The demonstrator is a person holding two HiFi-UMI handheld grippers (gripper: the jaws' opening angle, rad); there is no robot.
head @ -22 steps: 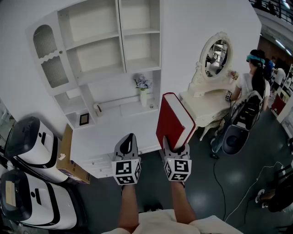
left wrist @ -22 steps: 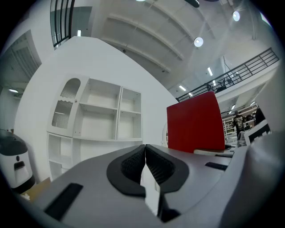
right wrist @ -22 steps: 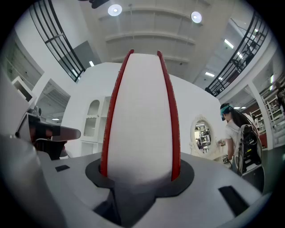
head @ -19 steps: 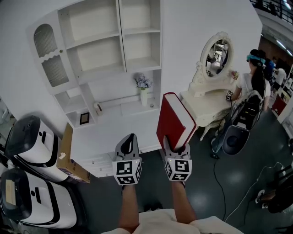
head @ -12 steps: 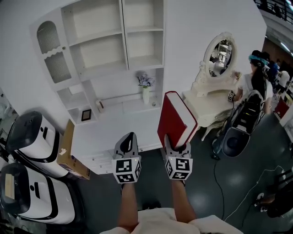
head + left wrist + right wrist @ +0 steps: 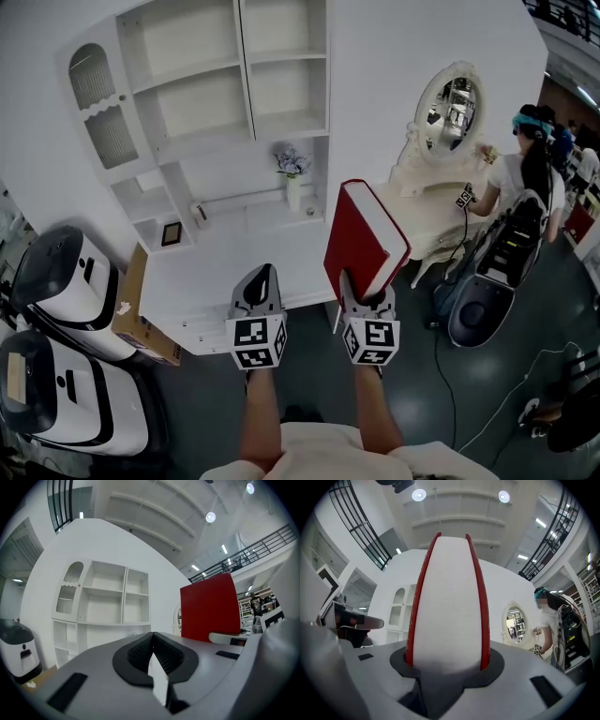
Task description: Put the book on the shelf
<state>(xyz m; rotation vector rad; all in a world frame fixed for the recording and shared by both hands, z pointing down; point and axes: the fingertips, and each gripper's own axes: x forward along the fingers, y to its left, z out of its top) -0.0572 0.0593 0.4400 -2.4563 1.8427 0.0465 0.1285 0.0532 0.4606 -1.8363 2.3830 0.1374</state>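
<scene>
Book (image 6: 361, 239): red covers, white page block. It is held in the air, upright and leaning a little, well short of the shelf (image 6: 197, 112) and resting on none of its boards. Seen from the head view, it is to the right of the unit's lower ledge. The page edge faces the right gripper's camera, with a red cover on either side.

Right gripper (image 6: 364, 291): jaws spread to the book's thickness and pressed on both covers at its lower end. It points roughly level.

Left gripper (image 6: 261, 277): jaws brought together with the tips meeting and nothing between them. It is level, just beside the right gripper and apart from the book.

Shelf: white unit against a white wall, with open compartments in two columns and an arched slatted door at its upper left.

Vase (image 6: 292, 187): white, holding pale flowers, standing on the lower ledge.

Frame (image 6: 171, 232): small and dark, upright in a low left cubby.

Mirror (image 6: 448, 103): oval with an ornate white surround, standing on a white table (image 6: 417, 220) to the right of the shelf.

Person (image 6: 525, 173): by the table, partly behind a dark chair (image 6: 492, 272).

Box (image 6: 141, 314): brown cardboard, on the floor left of the shelf, beside two white machines (image 6: 61, 281).
</scene>
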